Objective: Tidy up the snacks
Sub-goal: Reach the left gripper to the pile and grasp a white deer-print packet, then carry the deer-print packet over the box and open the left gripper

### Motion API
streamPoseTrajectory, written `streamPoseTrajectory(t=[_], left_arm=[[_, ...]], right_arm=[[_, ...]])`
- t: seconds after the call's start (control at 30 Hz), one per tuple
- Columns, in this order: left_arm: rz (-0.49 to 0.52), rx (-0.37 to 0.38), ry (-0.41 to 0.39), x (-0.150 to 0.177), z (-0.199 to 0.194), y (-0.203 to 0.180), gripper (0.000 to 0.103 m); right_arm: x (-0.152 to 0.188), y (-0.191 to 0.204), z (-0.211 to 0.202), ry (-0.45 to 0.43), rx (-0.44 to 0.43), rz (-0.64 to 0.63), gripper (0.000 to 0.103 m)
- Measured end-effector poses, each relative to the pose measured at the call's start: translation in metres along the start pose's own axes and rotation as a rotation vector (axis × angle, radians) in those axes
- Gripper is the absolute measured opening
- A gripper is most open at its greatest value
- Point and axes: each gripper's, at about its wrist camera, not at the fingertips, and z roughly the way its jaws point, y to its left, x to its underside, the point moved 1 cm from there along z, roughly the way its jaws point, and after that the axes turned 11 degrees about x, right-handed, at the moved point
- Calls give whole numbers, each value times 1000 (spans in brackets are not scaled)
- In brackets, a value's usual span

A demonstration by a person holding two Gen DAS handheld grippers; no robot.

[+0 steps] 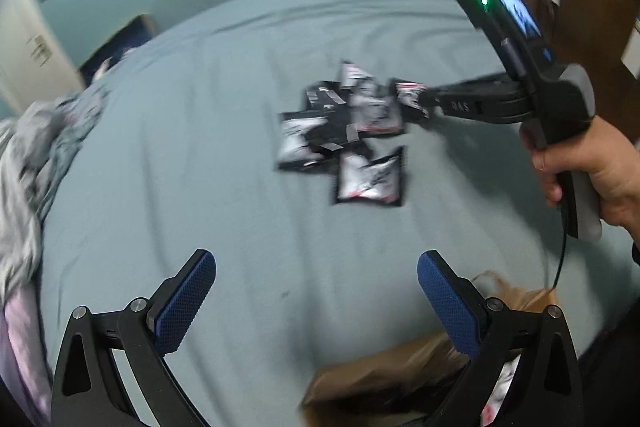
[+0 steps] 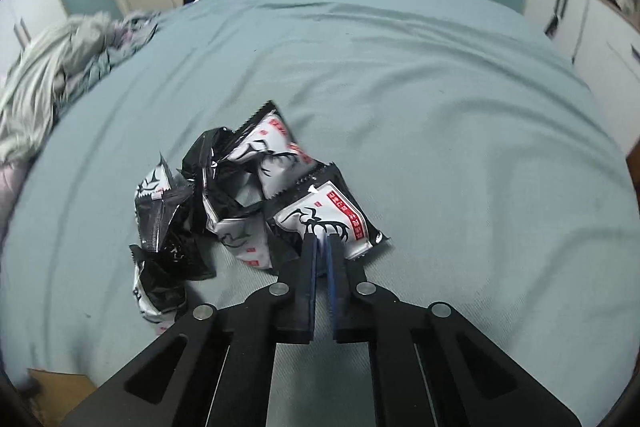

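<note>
Bed (image 2: 440, 107) sheet carries light, crinkly snack packets (image 2: 240, 195); right hand-held gripper (image 2: 323, 241) pinches the nearest packet (image 2: 324, 215) by its edge, beside the pile; left hand-held gripper (image 1: 316, 291) released.

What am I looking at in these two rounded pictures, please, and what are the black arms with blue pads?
They are hand-held grippers, one per hand, each carrying a fisheye camera that looks along its fingers. The left camera shows the left gripper open and empty above a brown paper bag, with the person's hand holding the other tool. The right camera shows the right gripper shut on a snack packet at the edge of a pile of packets on a bed.
</note>
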Motion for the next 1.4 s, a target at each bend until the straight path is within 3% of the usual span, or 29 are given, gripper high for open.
streamPoseTrajectory(t=[0.1,0.27,0.37,0.47,0.5,0.6,0.63,0.67,0.73,0.87,1.07,1.23,1.4], left_arm=[[17,-41,56,-21,28,-12,103],[-44,-6,204,-44,84,-17,103],[-55,-50,268,-52,101,-11,103],[-106,15,314,-56,112,-1,103],[-122,25,331,-56,115,3,99],[-160,80,351,-50,122,12,52],[-183,105,349,-48,123,15,38],[-210,113,332,-45,122,20,35],[-254,129,301,-42,117,29,14],[-351,187,227,-30,98,46,12],[-329,199,96,-8,32,52,11],[-274,230,2,21,-40,43,11],[-240,257,-29,49,-85,34,11]], right_arm=[[3,-13,-13,-13,-29,44,0],[13,-39,-48,-37,-76,136,0],[16,-47,-76,-60,-96,174,0],[17,-50,-106,-103,-113,190,0],[18,-50,-115,-114,-115,189,0],[30,-51,-141,-143,-127,184,0],[36,-53,-149,-151,-132,185,0],[44,-54,-159,-159,-141,186,0],[60,-57,-179,-183,-151,190,0],[104,-55,-214,-217,-172,160,0],[156,-68,-236,-199,-287,218,0],[151,-64,-233,-182,-285,201,0],[139,-48,-212,-114,-270,214,0]])
